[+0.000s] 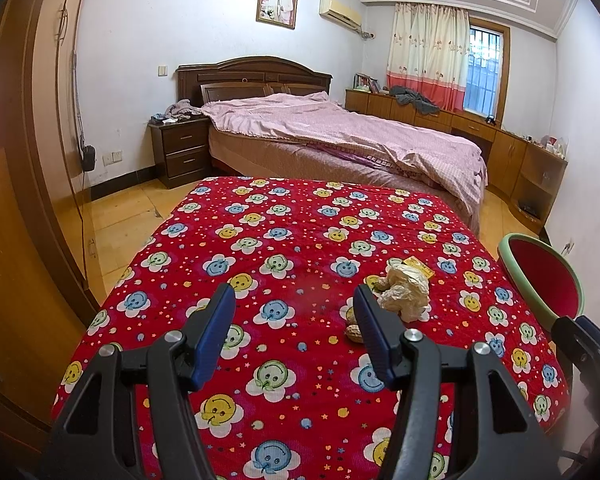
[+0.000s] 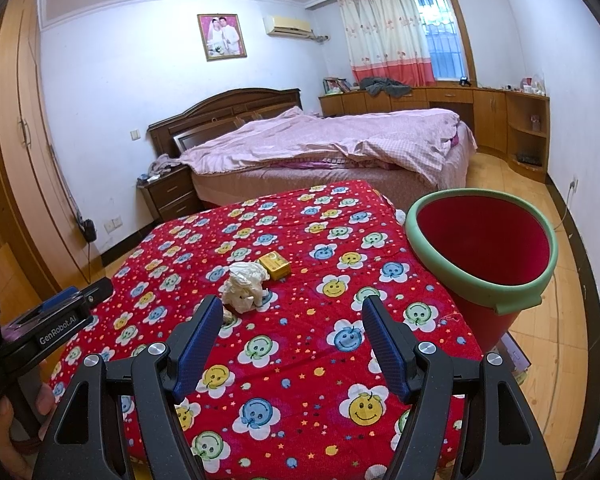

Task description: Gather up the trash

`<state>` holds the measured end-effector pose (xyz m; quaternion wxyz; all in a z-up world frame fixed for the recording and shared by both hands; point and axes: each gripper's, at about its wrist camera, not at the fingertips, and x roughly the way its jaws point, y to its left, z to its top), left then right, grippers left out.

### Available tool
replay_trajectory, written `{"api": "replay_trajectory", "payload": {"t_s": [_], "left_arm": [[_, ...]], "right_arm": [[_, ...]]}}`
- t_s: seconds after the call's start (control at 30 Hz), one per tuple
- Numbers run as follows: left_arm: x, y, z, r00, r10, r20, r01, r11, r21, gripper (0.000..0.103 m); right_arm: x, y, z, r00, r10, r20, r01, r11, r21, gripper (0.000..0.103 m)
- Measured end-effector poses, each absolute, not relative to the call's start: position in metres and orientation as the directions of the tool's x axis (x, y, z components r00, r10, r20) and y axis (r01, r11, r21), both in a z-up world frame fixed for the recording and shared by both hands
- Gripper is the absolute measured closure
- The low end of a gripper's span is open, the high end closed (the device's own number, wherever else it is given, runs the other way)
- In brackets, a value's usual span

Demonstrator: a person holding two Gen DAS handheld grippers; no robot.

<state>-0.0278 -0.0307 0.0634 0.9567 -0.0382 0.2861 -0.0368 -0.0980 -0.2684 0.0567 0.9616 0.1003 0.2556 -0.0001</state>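
Observation:
A crumpled cream paper wad [image 1: 405,290] [image 2: 245,285] lies on the red smiley-print cloth [image 1: 300,248] [image 2: 300,240]. A small yellow box [image 2: 275,265] [image 1: 418,267] lies just behind it. Peanut shells [image 1: 353,331] [image 2: 229,317] lie in front of the wad. A red bin with a green rim [image 2: 480,240] [image 1: 540,276] stands at the table's right edge. My left gripper [image 1: 294,300] is open and empty, its right finger just left of the wad. My right gripper [image 2: 292,310] is open and empty, its left finger beside the wad.
A bed with a pink quilt [image 1: 340,132] [image 2: 324,140] stands behind the table. A dark nightstand [image 1: 180,148] is at its left. A wooden wardrobe [image 1: 28,160] fills the left side. Wooden cabinets [image 2: 500,116] line the far right wall.

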Motion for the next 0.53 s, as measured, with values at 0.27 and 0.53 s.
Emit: {"api": "replay_trajectory", "payload": {"t_s": [0.27, 0.53], "left_arm": [[-0.0281, -0.0309, 0.0631, 0.834, -0.092, -0.544, 0.048, 0.994, -0.094, 0.042], [-0.0239, -0.0247, 0.0628, 0.831, -0.087, -0.55, 0.043, 0.995, -0.091, 0.042]], "right_arm": [[-0.0979, -0.2683, 0.0567, 0.87, 0.051, -0.491, 0.051, 0.98, 0.192, 0.03], [-0.098, -0.2678, 0.0564, 0.87, 0.05, -0.491, 0.051, 0.98, 0.191, 0.03]]}}
